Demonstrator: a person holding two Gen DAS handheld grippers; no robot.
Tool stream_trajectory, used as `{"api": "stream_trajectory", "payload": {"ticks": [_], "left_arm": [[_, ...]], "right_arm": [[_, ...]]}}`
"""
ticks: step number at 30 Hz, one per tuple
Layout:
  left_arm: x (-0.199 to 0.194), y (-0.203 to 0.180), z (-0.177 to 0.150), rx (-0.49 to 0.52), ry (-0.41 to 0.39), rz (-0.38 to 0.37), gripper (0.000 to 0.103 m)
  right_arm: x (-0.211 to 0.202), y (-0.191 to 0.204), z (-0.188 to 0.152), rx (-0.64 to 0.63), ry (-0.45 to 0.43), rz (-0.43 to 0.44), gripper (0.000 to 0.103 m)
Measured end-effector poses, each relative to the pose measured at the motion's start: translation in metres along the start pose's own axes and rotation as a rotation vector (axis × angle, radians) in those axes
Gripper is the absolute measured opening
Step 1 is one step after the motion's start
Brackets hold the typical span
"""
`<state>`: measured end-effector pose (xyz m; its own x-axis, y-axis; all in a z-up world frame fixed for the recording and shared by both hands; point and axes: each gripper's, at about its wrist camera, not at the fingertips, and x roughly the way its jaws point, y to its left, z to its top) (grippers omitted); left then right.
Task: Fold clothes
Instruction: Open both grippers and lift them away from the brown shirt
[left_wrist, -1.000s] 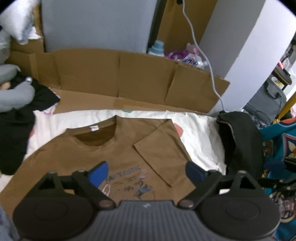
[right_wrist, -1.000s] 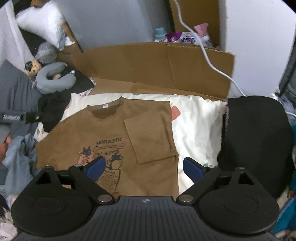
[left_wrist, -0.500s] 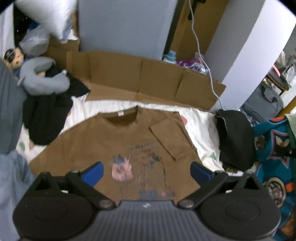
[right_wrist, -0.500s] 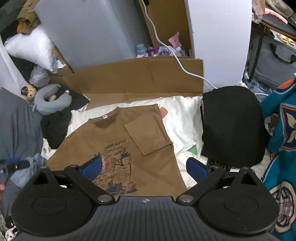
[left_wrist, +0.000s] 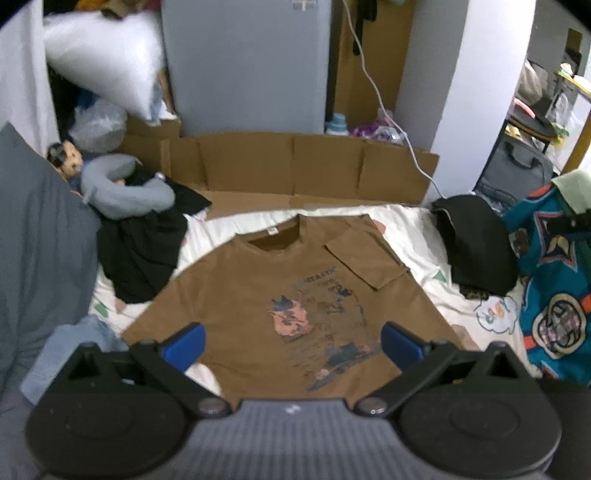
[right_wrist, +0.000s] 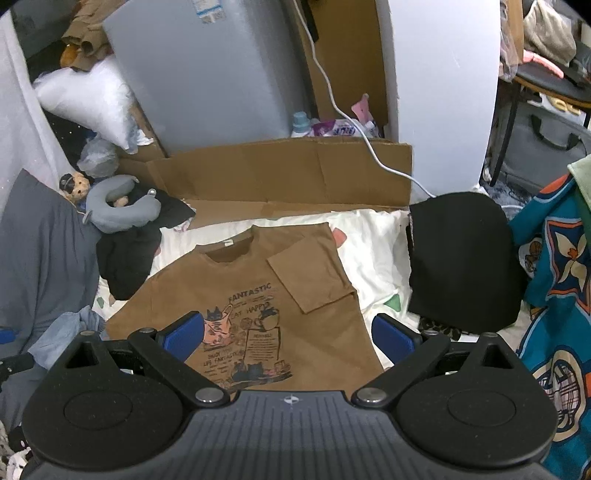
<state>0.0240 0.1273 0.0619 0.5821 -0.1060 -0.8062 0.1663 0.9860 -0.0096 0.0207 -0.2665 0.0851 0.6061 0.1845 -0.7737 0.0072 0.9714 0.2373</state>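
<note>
Basically, a brown T-shirt (right_wrist: 255, 295) is lying flat, chest up, on a white sheet (right_wrist: 373, 251) printed with small coloured shapes, and its cotton is looking soft and matte, mostly smooth. One short sleeve (right_wrist: 306, 273) is sitting folded in over the chest as a neat angled flap, while the other side is spreading out wide toward a crumpled pale blue garment (right_wrist: 66, 332). The round neck has a small white label inside, and the chest print is showing cats, a cup and the word FANTASTIC; in the left wrist view the shirt (left_wrist: 295, 295) is blurring a bit. The left gripper (left_wrist: 293, 347) is hanging above the shirt's lower part with its blue-padded jaws spread wide and nothing between them. The right gripper (right_wrist: 288, 339) is likewise hanging over the hem, jaws wide apart, gripping nothing. Behind the sheet a creased strip of brown cardboard (right_wrist: 288, 173) is standing upright against a smooth grey panel (right_wrist: 221, 74). A dark, rounded black garment (right_wrist: 461, 254) is lying just beside the sheet's right edge, a grey curved neck pillow (right_wrist: 118, 210) is resting on black cloth at the left, and a teal patterned fabric (right_wrist: 554, 277) is draping at the far right.
</note>
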Motion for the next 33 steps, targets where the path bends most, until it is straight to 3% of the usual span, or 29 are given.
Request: {"api": "stream_trajectory", "payload": {"ticks": [10,19,22,27,33], "left_arm": [[-0.026,0.042,-0.033,-0.14,-0.008,-0.005,0.102],[-0.036,0.072,-0.058,-0.181,-0.018,0.061,0.102],[-0.038,0.081,-0.064,-0.197,-0.042,0.081,0.102],[-0.044,0.098,-0.07,-0.298,-0.095,0.077,0.102],[-0.027,0.111,-0.074,-0.358,-0.085,0.116,0.1]], "right_arm": [[-0.03,0.04,-0.021,0.059,-0.108,0.004,0.1],[-0.026,0.069,-0.031,-0.028,-0.171,-0.016,0.1],[-0.012,0.072,-0.035,-0.055,-0.142,-0.005,0.1],[0.016,0.078,-0.043,-0.113,-0.093,0.085,0.1],[0.062,0.083,-0.045,-0.129,-0.034,0.128,0.095]]}}
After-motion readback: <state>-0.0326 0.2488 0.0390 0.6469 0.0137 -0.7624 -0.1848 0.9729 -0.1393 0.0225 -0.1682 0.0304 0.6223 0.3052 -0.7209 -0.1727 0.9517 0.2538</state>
